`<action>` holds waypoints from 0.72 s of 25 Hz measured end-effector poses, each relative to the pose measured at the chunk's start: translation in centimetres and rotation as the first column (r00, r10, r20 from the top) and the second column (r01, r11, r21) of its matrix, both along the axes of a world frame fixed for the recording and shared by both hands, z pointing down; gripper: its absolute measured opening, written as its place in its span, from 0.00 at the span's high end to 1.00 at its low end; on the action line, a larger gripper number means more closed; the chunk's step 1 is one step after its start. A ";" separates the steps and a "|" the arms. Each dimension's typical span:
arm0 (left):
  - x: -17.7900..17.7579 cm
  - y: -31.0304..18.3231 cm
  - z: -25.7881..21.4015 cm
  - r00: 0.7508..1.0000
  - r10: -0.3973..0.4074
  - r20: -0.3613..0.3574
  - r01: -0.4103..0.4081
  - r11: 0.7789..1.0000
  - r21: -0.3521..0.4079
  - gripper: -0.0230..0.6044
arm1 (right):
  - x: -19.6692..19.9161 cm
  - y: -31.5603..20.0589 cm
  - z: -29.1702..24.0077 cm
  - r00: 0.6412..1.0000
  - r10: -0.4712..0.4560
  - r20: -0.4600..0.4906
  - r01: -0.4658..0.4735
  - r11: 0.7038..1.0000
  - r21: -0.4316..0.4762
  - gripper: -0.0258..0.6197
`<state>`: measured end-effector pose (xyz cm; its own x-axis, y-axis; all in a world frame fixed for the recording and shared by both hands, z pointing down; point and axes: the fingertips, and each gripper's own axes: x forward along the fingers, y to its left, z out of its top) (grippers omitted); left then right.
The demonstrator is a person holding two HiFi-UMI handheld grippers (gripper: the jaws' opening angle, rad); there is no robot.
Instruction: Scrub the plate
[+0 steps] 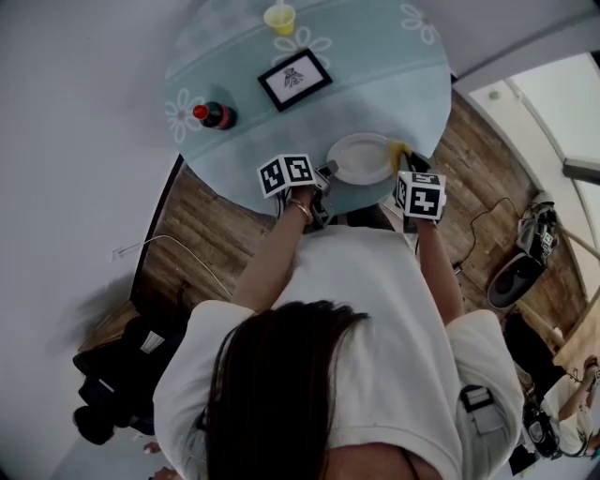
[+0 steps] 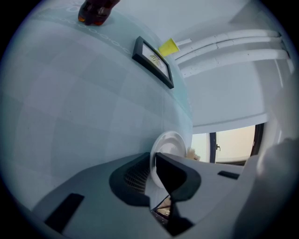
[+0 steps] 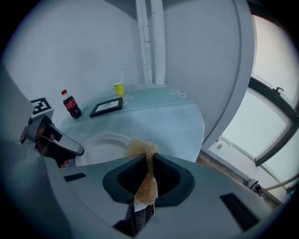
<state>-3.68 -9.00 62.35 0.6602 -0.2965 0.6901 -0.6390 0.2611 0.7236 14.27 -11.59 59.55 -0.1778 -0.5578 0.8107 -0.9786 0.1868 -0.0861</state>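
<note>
A white plate [image 1: 364,157] lies on the round table's near edge. My left gripper [image 1: 323,176] is at its left rim. In the left gripper view, the left gripper [image 2: 153,158] is shut on the plate [image 2: 172,142], whose rim sits between the jaws. My right gripper [image 1: 405,167] is at the plate's right side, shut on a tan-yellow sponge [image 1: 398,151]. In the right gripper view the sponge [image 3: 145,184] is pinched between the jaws of the right gripper [image 3: 149,158], and its tip hangs just over the plate [image 3: 105,144]. The left gripper [image 3: 70,148] shows there on the plate's left rim.
The table wears a pale blue cloth [image 1: 394,75]. On it stand a cola bottle [image 1: 214,115] at the left, a black picture frame [image 1: 294,79] in the middle and a yellow cup [image 1: 279,18] at the far side. Wooden floor [image 1: 202,234] and bags [image 1: 534,239] surround it.
</note>
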 end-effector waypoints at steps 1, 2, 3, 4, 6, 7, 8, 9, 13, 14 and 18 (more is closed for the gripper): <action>0.1 0.0 0.0 1.000 -0.003 -0.012 0.003 1.000 -0.007 0.89 | 0.1 -0.1 0.1 1.000 -0.005 -0.015 0.005 1.000 0.000 0.87; 0.1 0.0 0.0 1.000 0.000 -0.014 0.000 1.000 -0.008 0.89 | 0.1 -0.3 0.0 0.999 -0.015 -0.031 0.015 1.000 0.003 0.87; 0.1 0.0 0.0 1.000 0.007 -0.008 -0.007 1.000 -0.002 0.89 | 0.0 -0.6 0.0 0.998 -0.027 -0.050 0.028 1.000 0.007 0.87; 0.1 0.0 0.0 1.000 0.015 0.002 -0.015 1.000 0.005 0.89 | -0.1 -0.8 0.0 0.997 -0.041 -0.068 0.042 0.999 0.012 0.87; 0.1 -0.1 0.0 1.000 0.017 0.009 -0.018 1.000 0.010 0.89 | -0.6 -1.3 -0.1 0.992 -0.074 -0.107 0.076 0.997 0.019 0.87; 0.0 -0.1 0.0 1.000 0.014 0.004 -0.014 1.000 0.008 0.89 | -0.9 -1.6 -0.1 0.987 -0.096 -0.132 0.100 0.995 0.025 0.87; 0.0 -0.1 0.0 1.000 0.010 -0.001 -0.010 1.000 0.007 0.89 | -1.3 -1.9 -0.1 0.979 -0.126 -0.163 0.132 0.991 0.032 0.87; 0.0 -0.1 0.1 1.000 0.009 -0.004 -0.009 1.000 0.006 0.89 | -1.8 -2.2 -0.1 0.967 -0.159 -0.198 0.169 0.985 0.035 0.87; 0.1 -0.1 0.1 1.000 0.011 -0.007 -0.011 1.000 0.014 0.89 | -3.9 -3.0 0.2 0.941 -0.241 -0.237 0.255 0.967 0.030 0.87; 0.1 -0.1 0.1 1.000 0.011 -0.009 -0.011 1.000 0.015 0.89 | -4.5 -3.2 0.3 0.943 -0.248 -0.222 0.261 0.965 0.030 0.87; 0.0 -0.2 0.2 1.000 0.013 -0.011 -0.013 1.000 0.016 0.89 | -6.5 -3.7 0.5 0.938 -0.284 -0.198 0.296 0.955 0.031 0.87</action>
